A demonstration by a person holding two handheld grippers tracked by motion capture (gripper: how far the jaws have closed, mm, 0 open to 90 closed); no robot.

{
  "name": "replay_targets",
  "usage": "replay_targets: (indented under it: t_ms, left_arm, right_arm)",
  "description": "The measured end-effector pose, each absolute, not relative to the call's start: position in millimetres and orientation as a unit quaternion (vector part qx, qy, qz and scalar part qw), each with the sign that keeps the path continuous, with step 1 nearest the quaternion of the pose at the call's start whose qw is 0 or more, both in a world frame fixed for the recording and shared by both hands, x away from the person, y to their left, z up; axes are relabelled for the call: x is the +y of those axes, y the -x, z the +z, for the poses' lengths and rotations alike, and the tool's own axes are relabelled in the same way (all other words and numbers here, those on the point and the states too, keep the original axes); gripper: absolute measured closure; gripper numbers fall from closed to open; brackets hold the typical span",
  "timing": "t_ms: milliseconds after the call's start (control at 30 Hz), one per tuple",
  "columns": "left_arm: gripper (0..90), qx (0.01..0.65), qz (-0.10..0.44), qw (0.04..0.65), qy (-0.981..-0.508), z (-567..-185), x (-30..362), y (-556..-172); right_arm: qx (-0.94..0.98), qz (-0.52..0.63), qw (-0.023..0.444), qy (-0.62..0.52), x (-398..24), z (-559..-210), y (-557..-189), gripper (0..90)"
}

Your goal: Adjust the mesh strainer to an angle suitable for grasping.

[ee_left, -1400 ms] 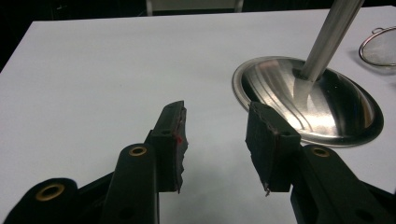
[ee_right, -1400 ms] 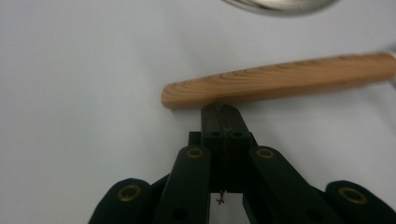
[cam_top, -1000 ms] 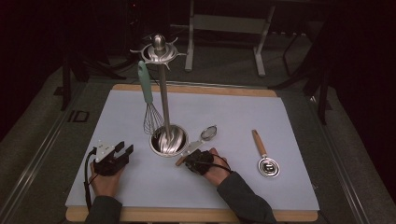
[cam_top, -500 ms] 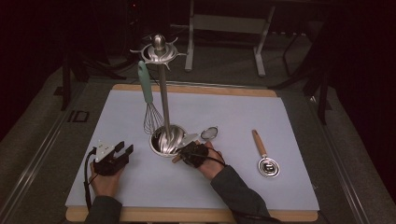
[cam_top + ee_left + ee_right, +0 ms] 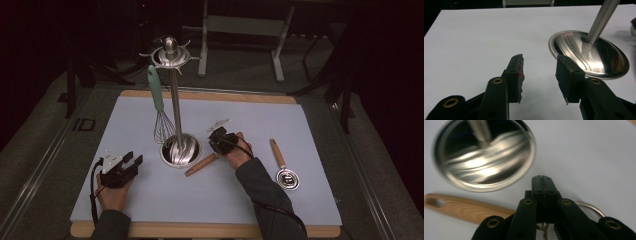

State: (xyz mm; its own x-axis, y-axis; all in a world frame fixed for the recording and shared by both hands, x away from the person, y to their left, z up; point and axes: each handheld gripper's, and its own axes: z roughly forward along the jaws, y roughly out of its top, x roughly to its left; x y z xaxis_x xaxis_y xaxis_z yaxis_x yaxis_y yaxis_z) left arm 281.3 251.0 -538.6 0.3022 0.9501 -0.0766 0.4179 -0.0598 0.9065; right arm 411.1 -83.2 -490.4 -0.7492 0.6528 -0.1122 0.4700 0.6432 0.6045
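Right tool: the right tool (image 5: 543,180) has its jaws fully closed, apparently pinching the thin metal neck of the sieve (image 5: 591,208). The contact itself is tucked low between the jaws.
Left tool: the left tool (image 5: 539,68) is wide open with nothing between its jaws. It rests near the counter's (image 5: 300,200) front-left corner, just short of the stand's base (image 5: 599,57).
Sieve: it sits mid-counter, right of the stand (image 5: 175,105). Its wooden handle (image 5: 201,164) pokes out towards the front edge and almost touches the base.
Risk, swing: the grip looks narrow and close to the head, so the long handle may pivot in the jaws and droop or twist.
Risk, knock: the handle sits so close to the base that a careless lift could strike it, rock the stand and set the whisk (image 5: 159,107) swinging.
Risk, hanging: if the sieve is meant for a hook on the crown (image 5: 170,54), the handle's hole (image 5: 437,202) has to meet a thin prong. A miss could drop the sieve onto the base.
Risk, left side: nothing steadies the stand, so a tall thin post could tip.
Hidden: the hand and tool cover the sieve's head in the high view. Only part of the rim shows in the right gripper view.
Blurred: the base is smeared in the right gripper view.
Hard to make out: the free hooks on the crown are small and dim, as is the head of the spoon (image 5: 285,172) towards the right edge.
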Motion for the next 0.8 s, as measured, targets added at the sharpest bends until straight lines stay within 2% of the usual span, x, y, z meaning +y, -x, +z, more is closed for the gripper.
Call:
replay_targets:
  t_ms: [300,433,800]
  left_arm:
    - [57.8,0.513,0.292,0.455,-0.667,-538.4,251.3,-281.2]
    - [57.8,0.513,0.291,0.456,-0.667,-538.5,251.6,-281.3]
    - [57.8,0.512,0.292,0.455,-0.667,-538.4,251.2,-281.1]
  right_arm:
    - [0.898,0.247,0.158,-0.327,-65.5,-504.9,-425.3,90.0]
    - [0.904,0.222,0.172,-0.324,-62.7,-505.9,-431.0,90.0]
    - [0.904,0.200,0.177,-0.332,-80.6,-507.5,-431.3,90.0]
